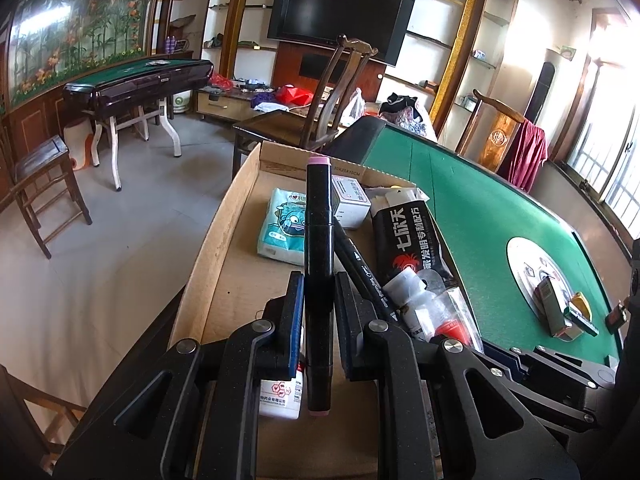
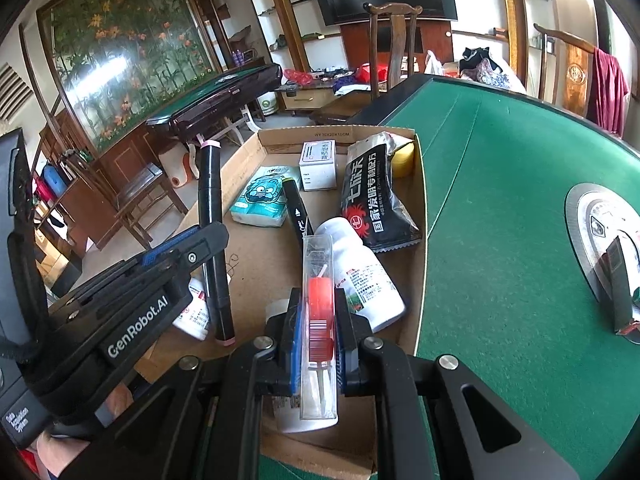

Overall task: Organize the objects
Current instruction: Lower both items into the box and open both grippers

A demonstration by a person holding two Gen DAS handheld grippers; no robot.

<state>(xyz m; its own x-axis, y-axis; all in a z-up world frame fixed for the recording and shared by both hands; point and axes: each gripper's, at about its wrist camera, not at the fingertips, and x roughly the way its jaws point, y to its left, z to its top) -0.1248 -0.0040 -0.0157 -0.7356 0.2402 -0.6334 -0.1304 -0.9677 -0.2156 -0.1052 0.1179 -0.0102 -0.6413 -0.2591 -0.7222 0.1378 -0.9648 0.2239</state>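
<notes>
Jaws clamped around black marker (image 1: pixel 318 264)

- My left gripper (image 1: pixel 319 312) is matt, grainy black plastic with shiny metal screws; it clamps a glossy black marker (image 1: pixel 318 264).
- My right gripper (image 2: pixel 319 336) pinches a clear, shiny plastic case (image 2: pixel 319 320).
- The cardboard box (image 2: pixel 260 264) looks matt brown and rough.
- The table felt (image 2: pixel 500 208) is green, matt cloth.
</notes>
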